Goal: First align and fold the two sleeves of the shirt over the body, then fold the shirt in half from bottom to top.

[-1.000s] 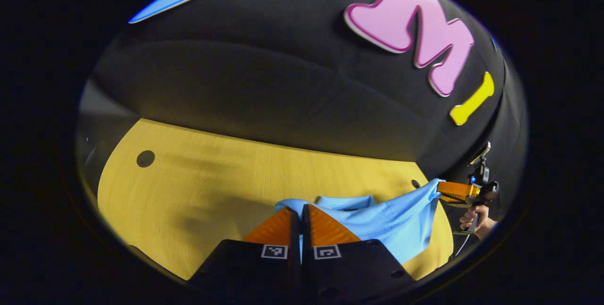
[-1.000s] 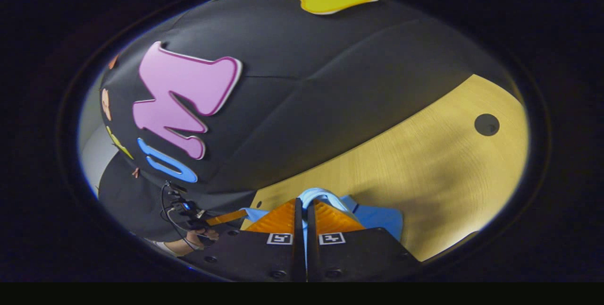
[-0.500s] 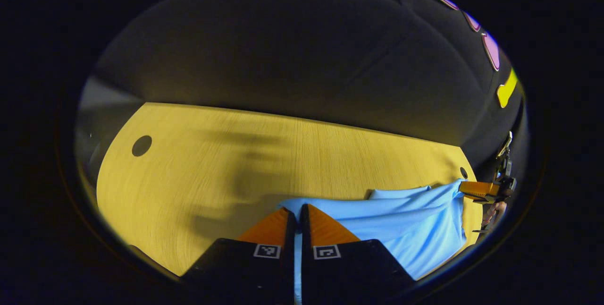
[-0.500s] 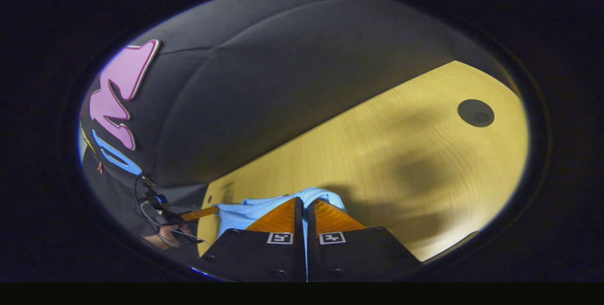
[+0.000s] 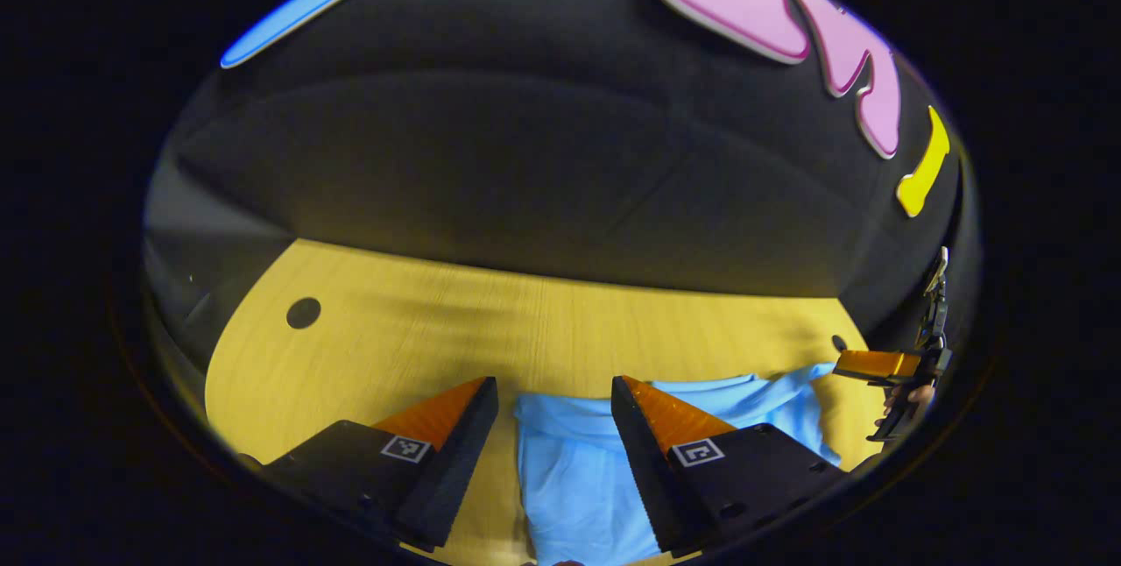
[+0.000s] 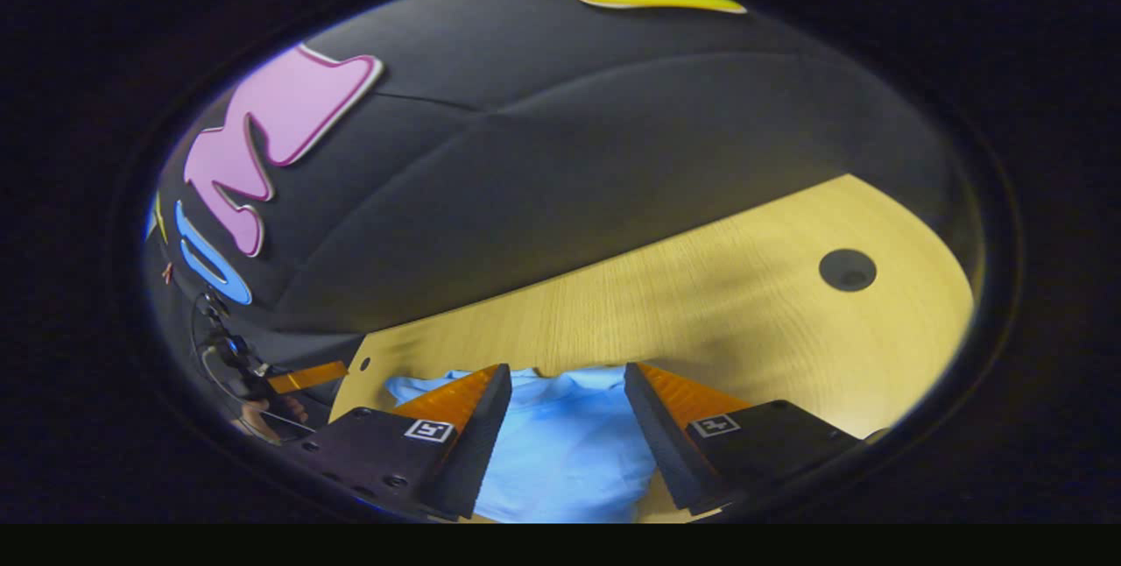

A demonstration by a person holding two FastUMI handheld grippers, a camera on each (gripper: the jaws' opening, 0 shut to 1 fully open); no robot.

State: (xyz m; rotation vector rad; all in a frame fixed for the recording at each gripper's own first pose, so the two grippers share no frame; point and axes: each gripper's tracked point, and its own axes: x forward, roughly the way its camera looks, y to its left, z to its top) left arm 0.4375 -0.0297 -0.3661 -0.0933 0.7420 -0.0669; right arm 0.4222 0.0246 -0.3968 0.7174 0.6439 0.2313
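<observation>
Between the left gripper's (image 5: 553, 391) spread fingers lies the blue shirt (image 5: 569, 478), flat on the yellow table (image 5: 543, 321). A moment ago both grippers pinched it — now the right gripper (image 6: 567, 378) is wide apart too. They have let go, so the bottom-to-top fold looks done.

Table (image 5: 420, 329): wooden top, yellowish, fine straight grain, rounded corners; its far edge meets the booth's black wall. Fittings: one dark round hole (image 5: 303, 313) near the far corner on one side, a second (image 6: 847, 270) toward the opposite corner, and one much smaller dark hole (image 5: 838, 343) close to the far edge. Resting on it: one light blue shirt (image 5: 569, 470) (rumpled, lying flat at the near edge).
</observation>
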